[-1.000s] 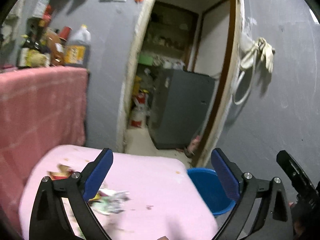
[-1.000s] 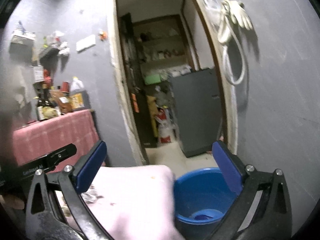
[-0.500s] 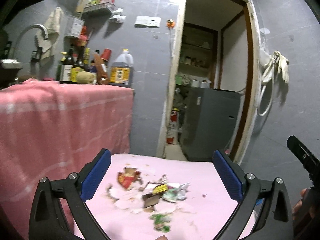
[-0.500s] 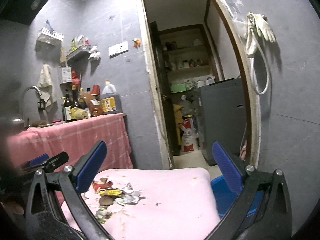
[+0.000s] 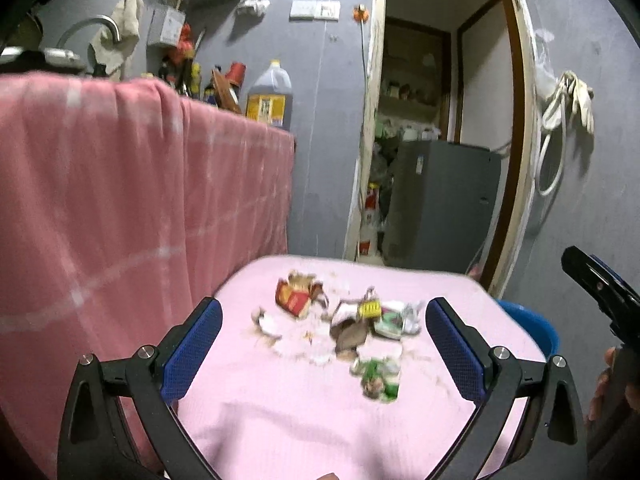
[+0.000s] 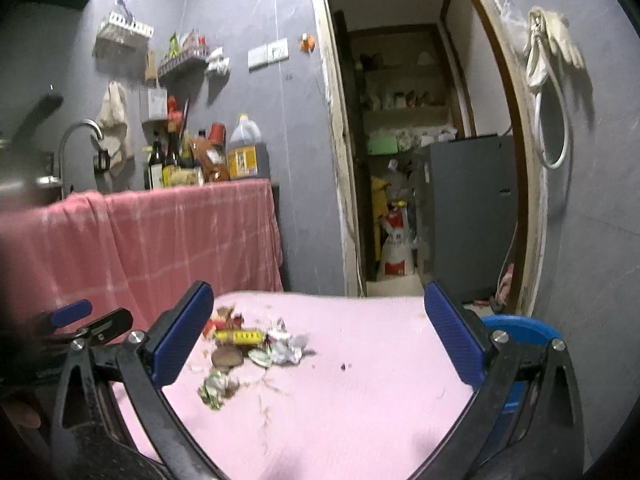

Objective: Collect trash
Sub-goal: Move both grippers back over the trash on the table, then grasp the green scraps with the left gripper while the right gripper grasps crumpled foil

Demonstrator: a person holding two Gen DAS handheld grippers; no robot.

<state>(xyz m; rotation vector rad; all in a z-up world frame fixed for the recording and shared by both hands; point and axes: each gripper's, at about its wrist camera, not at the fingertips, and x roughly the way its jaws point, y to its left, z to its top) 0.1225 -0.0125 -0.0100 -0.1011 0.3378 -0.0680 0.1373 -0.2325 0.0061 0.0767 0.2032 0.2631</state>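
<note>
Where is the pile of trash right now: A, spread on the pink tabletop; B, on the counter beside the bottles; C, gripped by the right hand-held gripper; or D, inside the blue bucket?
A: the wrappers and scraps lie loose on the pink tabletop, ahead of both open hand-held grippers.

Left claw (image 5: 324, 320): two black angled arms in the lower corners of the frame, each ending in a blue textured pad (image 5: 192, 354) and fixed with round silver screws. Right claw (image 6: 318, 322): the same build, black arms with triangular cut-outs, blue ribbed pads (image 6: 454, 334) and silver screws. Bare fingers (image 5: 608, 384) show at the right edge of the left view.
</note>
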